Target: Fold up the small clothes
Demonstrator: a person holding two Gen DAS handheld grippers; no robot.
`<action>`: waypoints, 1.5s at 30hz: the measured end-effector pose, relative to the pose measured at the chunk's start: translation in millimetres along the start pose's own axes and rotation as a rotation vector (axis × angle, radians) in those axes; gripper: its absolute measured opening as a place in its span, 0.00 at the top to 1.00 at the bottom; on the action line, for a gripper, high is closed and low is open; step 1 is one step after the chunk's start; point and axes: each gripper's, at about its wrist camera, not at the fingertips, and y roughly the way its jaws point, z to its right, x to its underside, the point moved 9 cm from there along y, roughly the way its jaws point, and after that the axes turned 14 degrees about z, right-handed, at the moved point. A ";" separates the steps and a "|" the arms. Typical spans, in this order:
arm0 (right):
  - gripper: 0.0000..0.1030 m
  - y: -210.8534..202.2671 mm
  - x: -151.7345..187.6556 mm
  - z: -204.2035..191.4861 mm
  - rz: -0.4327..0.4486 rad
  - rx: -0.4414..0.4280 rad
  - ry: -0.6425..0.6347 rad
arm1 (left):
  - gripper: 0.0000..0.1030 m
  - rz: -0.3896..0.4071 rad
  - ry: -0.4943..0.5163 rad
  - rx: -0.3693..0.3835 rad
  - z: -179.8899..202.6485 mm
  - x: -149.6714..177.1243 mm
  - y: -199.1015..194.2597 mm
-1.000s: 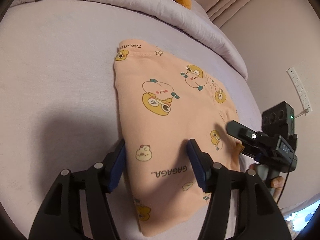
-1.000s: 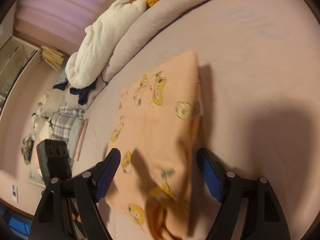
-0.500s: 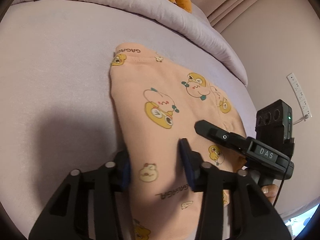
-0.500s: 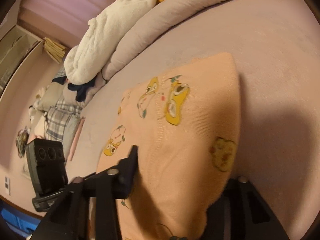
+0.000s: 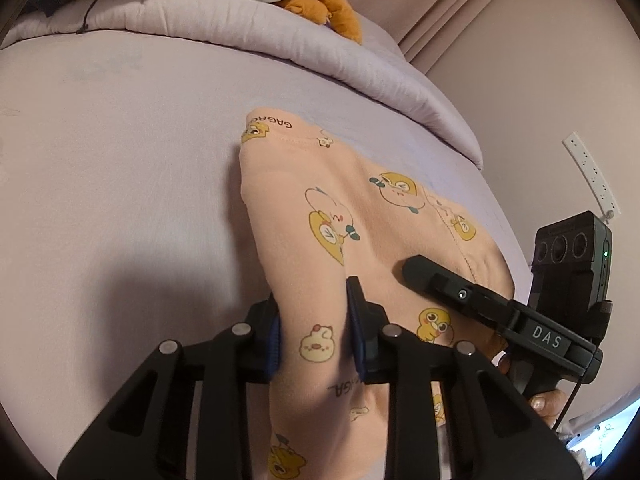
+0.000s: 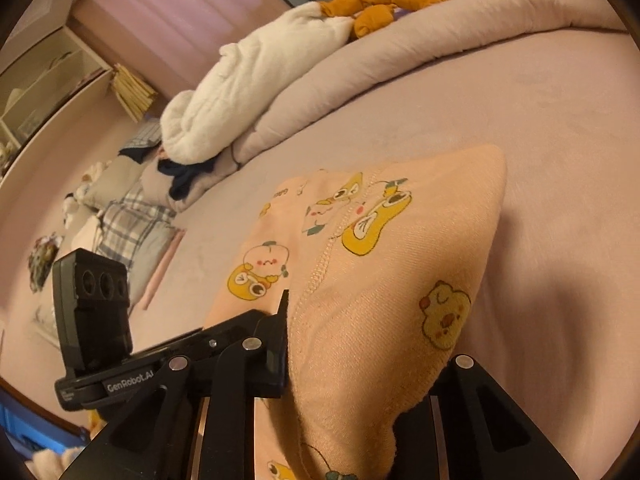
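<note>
A peach garment (image 5: 360, 220) printed with yellow cartoon ducks lies on the lilac bed sheet (image 5: 120, 160). My left gripper (image 5: 314, 314) has its jaws closing, and its blue pads pinch a raised ridge of the garment's near left part. In the right wrist view the same garment (image 6: 380, 240) tents up from my right gripper (image 6: 360, 344). Its jaws are closing with bunched cloth between them, and the right finger is hidden under the fabric. The right gripper's black body (image 5: 520, 320) reaches in from the right over the cloth.
A rolled lilac duvet (image 5: 280, 40) runs along the far side, with an orange plush toy (image 5: 324, 4) and a white blanket (image 6: 248, 80) on it. Plaid pillows (image 6: 128, 224) lie at the left. A power strip (image 5: 588, 176) hangs on the wall. A hand (image 5: 548, 400) holds the right gripper.
Both grippers went from wide open above the flat garment to closed on its near edge. The cloth now rises in a ridge at each grip, lifted off the sheet.
</note>
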 end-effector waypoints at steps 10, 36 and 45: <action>0.75 -45.8 31.6 -49.7 0.017 -0.059 -0.030 | 0.73 0.030 0.025 -0.014 9.4 20.7 -51.1; 0.75 -64.0 100.9 -164.7 -0.051 -0.214 -0.162 | 0.73 0.148 -0.030 -0.117 -27.9 58.1 -172.4; 0.75 -44.6 111.8 -199.6 -0.073 -0.249 -0.219 | 0.73 0.202 -0.055 -0.154 -58.9 48.6 -195.9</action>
